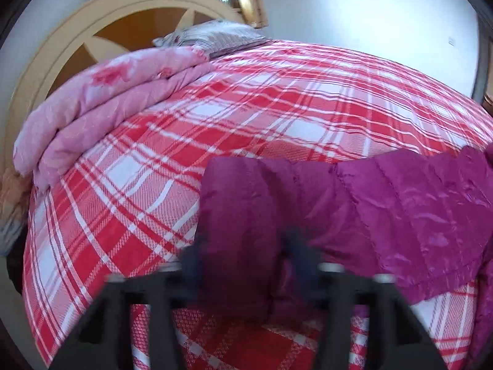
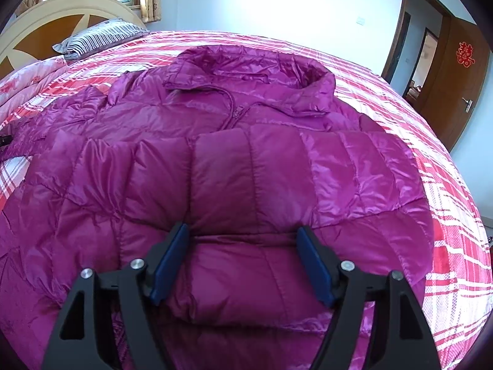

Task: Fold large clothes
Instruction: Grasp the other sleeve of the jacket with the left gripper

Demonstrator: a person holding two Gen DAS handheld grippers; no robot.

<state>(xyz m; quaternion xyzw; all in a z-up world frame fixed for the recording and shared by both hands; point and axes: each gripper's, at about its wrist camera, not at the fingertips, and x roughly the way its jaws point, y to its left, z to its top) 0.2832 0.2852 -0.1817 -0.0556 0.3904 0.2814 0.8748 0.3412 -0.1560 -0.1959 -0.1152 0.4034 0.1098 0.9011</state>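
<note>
Purple puffer jacket (image 2: 246, 154) spread flat on plaid bed (image 2: 446, 215). Left gripper (image 1: 243, 246) jaws pinching sleeve (image 1: 240, 209). Right gripper (image 2: 243, 234) jaws spread wide over folded sleeve, not gripping.

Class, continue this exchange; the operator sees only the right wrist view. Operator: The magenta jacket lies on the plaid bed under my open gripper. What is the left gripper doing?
Observer: The left gripper looks closed on the end of the shiny magenta quilted puffer jacket's outstretched sleeve, though that view is blurred.
Operator: What lies beyond that sleeve?
Observer: Bare red-and-white plaid bedspread, then a folded pink floral quilt against the headboard.
</note>
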